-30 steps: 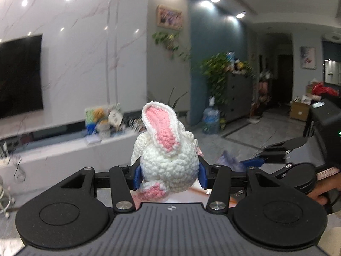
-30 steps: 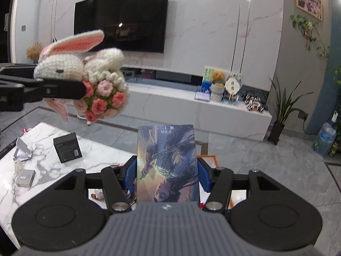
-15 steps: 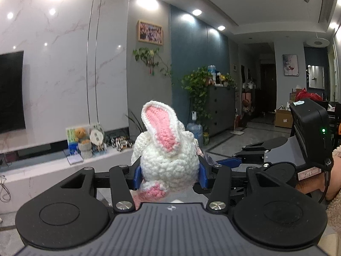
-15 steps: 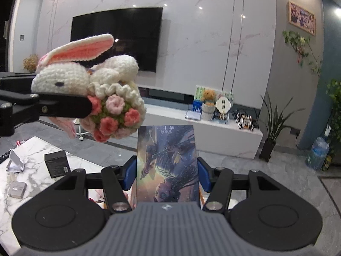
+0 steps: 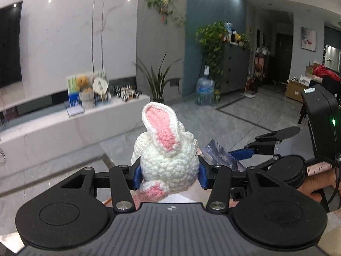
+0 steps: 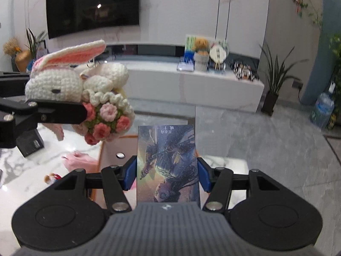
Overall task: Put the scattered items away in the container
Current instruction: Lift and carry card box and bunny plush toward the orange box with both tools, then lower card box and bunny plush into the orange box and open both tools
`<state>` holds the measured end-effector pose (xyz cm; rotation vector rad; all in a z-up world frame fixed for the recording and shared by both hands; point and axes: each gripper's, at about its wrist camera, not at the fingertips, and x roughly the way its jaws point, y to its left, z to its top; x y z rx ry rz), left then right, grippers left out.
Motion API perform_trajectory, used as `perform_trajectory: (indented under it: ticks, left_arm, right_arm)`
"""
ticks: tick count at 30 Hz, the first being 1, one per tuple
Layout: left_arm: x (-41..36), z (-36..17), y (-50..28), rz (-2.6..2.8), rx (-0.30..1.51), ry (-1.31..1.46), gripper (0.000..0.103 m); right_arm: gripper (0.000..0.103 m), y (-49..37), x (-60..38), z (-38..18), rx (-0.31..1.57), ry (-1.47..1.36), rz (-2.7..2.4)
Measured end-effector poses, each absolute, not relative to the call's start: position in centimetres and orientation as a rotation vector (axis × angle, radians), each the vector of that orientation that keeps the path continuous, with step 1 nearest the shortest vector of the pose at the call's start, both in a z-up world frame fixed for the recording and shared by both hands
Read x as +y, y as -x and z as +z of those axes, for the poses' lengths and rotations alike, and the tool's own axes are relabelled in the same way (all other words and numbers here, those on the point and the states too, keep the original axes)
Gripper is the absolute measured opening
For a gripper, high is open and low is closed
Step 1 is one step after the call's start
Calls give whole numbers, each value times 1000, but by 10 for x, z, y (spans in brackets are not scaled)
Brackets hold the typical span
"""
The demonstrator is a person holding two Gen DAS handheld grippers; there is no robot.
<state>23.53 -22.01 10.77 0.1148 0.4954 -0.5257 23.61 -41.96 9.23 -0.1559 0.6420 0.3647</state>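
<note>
I see the marble counter [image 6: 25, 170] below, with an open tan container [image 6: 110, 149] on it. My left hand-held gripper [image 5: 169, 172] is clamped on a crocheted rabbit [image 5: 165, 149], held above the counter. My right hand-held gripper [image 6: 167, 176] grips an illustrated card [image 6: 168, 164] upright over the container; the writing along its top is too blurred to read. A small black box [image 6: 29, 144] bears an unreadable label.

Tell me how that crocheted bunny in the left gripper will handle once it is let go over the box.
The crocheted bunny looks soft and probably light: the left gripper pinches its yarn body, which bulges between the pads. Its long ear sticks out and would likely flop. Dropped, it should land quietly, is unlikely to break, and will probably settle rather than roll, given its lumpy flower bouquet.
</note>
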Motion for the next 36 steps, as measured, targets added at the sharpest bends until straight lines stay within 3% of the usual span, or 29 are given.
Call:
perform_trajectory:
  ticks: [17, 34, 36]
  left_arm:
    - [-239, 29, -314, -471, 749, -197, 56]
    - [-231, -12, -354, -430, 889, -151, 57]
    - [-228, -11, -355, -435, 879, -140, 59]
  right_arm:
    - [60, -326, -404, -5, 828, 128, 296]
    - [60, -358, -386, -28, 857, 199, 287]
    - [67, -358, -385, -28, 856, 190, 291]
